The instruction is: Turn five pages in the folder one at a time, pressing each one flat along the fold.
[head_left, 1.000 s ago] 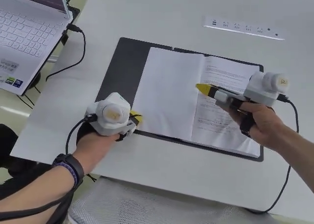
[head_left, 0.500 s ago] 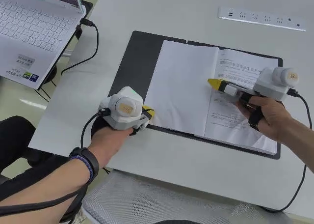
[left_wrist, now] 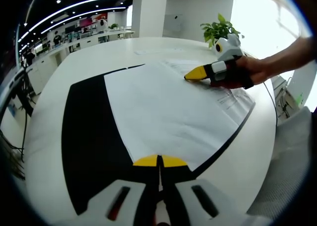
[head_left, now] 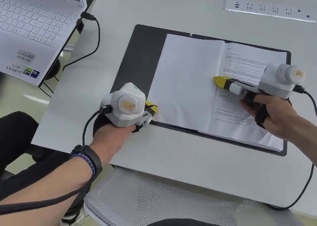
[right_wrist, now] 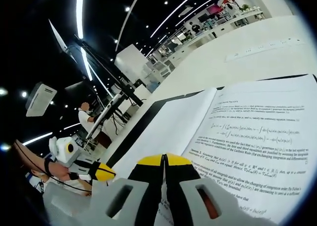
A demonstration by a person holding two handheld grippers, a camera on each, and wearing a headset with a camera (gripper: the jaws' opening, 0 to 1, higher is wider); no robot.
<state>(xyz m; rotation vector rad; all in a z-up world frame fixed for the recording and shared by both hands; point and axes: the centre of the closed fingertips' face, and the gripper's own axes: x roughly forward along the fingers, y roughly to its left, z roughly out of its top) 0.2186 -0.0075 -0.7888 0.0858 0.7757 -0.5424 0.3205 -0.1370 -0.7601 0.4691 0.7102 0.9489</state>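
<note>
Holding the right gripper point(head_left: 218, 81) clenched, jaws tight together with nothing between them; laying its yellow tips right at the fold point(head_left: 214, 94), about midway along it, just on the printed side; hard to tell whether touching paper or hovering a hair above. Holding the left gripper point(head_left: 150, 108) likewise clenched, jaws together; parking its tips at the near edge of the folder point(head_left: 132, 57), by the lower corner of the blank page point(head_left: 185, 80); cannot tell whether pinching that corner or merely pressing beside it. Lying open and flat on the table point(head_left: 198, 161), with the black cover spread to the left, the blank page turned over onto it, and the printed page point(head_left: 250, 67) on the right. Further out, a laptop point(head_left: 29, 32) at the far left and a power strip point(head_left: 270, 10) near the far edge, both well apart from the folder. Looks like the pressing step on a page already turned, going by closed tips at the fold; at least one page over, though no telling how many of the five from a single flat sheet. Probably left to do: finishing the stroke along the fold, then lifting the next printed page from the right side and repeating.
</note>
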